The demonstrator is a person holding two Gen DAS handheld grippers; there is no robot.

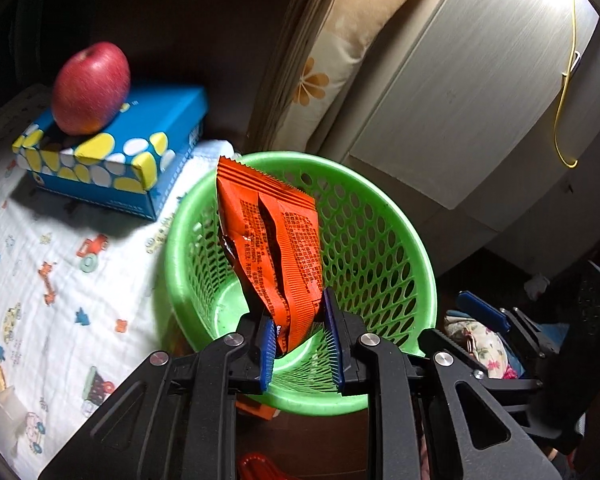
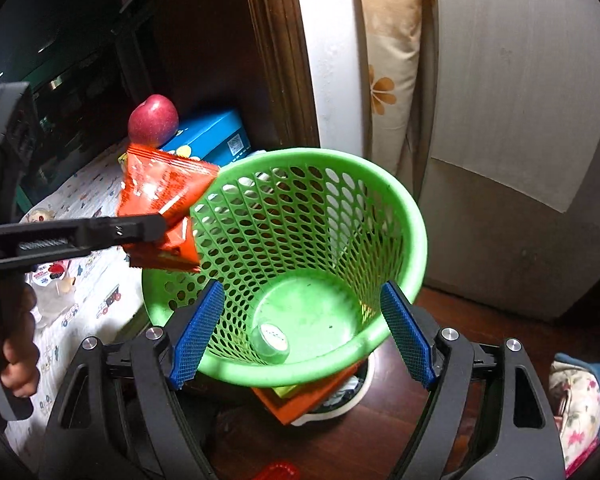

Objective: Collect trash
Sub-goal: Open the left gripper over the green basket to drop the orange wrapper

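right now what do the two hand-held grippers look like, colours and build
Both match: the left hand-held gripper and the right hand-held gripper have black frames with triangular cut-outs and round silver bolt heads. Their fingers carry blue pads; those in the right wrist view are textured with a fine mesh pattern, those in the left wrist view ridged along the edge. No cables or markings show on either.

Dense small print covered the back of the orange snack wrapper [image 1: 276, 236], too fine to read, a QR code on the blue tissue box [image 2: 236, 142], nothing else legible.
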